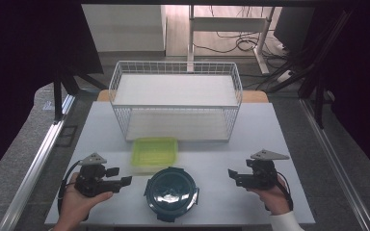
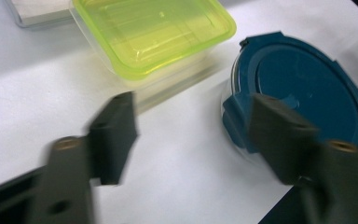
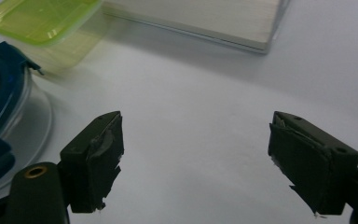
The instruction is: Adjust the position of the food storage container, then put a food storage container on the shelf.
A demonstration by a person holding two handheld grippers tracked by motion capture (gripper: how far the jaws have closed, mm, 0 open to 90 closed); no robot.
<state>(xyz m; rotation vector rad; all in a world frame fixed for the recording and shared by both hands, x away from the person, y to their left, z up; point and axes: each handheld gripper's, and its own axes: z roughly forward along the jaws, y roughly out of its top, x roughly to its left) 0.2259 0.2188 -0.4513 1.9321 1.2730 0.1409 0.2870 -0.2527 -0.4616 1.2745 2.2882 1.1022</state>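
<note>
Round clear container with dark blue clip-on lid (image 1: 171, 192): on white worktop (image 1: 106, 130), front centre, between the two tools, nearer the left one. Rectangular clear container with yellow-green lid (image 1: 154, 153): just behind the round one, slightly left, long axis across the worktop; edges near, contact not determinable. White wire two-tier basket rack (image 1: 176, 98): behind both, well back. Left tool (image 1: 123, 179): held low over the worktop at front left, jaws released and spread wide, nothing between them, pointing right toward the round container; in the left gripper view the blue lid sits just past the right-hand jaw, the yellow-green lid ahead and centre. Right tool (image 1: 233, 175): held at front right, jaws likewise spread and empty, pointing left; apart from the round container by a stretch of bare worktop. Both hands gripping the tool bodies from below, forearms entering from the near edge. Judged: round container the likelier target, lying between the two inward-facing tools.
</note>
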